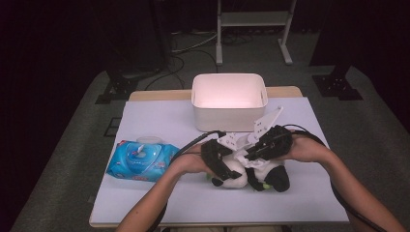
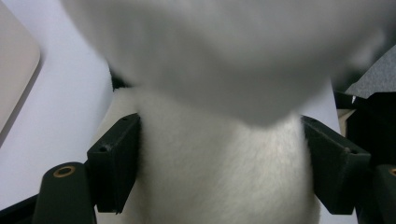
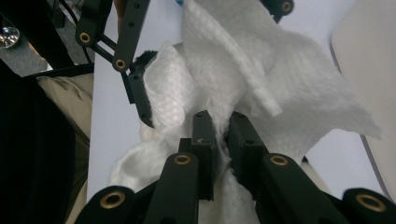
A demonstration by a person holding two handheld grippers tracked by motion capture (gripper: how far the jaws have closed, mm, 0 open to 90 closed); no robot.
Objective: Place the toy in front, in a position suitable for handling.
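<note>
Working over a black-and-white plush toy (image 1: 249,176) near the table's front edge, a person brings both grippers together in the high view: the left gripper (image 1: 217,162) comes in from the left onto the toy's white body, the right gripper (image 1: 258,152) from the right with a white wipe (image 1: 251,162) at its tip. A blue wipes pack (image 1: 141,160) lies to the left, and a white bin (image 1: 228,100) stands behind on the white table (image 1: 159,121). In the left gripper view, the jaws stand spread on either side of the toy's white fur (image 2: 219,172), flanking it closely. In the right gripper view, the jaws are pressed together, pinching the wipe (image 3: 280,88) over the toy, with the left gripper's jaw close beside it.
</note>
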